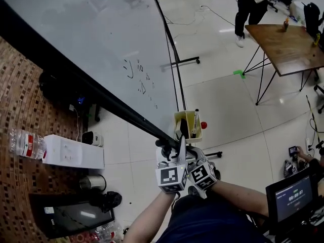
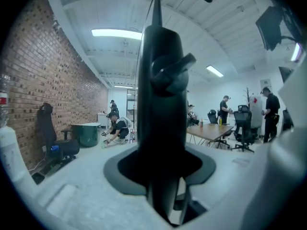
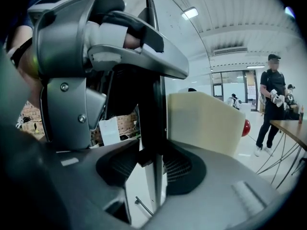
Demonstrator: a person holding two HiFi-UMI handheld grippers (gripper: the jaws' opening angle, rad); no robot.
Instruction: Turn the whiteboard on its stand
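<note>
whiteboard (image 1: 101, 34) | left gripper (image 2: 160, 176) jaws clamped on its edge | right gripper (image 3: 153, 164) jaws likewise

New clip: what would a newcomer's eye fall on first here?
The big whiteboard dominates, filling the upper left of the head view and running diagonally down to the centre. At its near end the left gripper and right gripper sit side by side, both clamped on its dark edge. Just beyond them a yellow pen box hangs on the board, with a red ball at its side.
</note>
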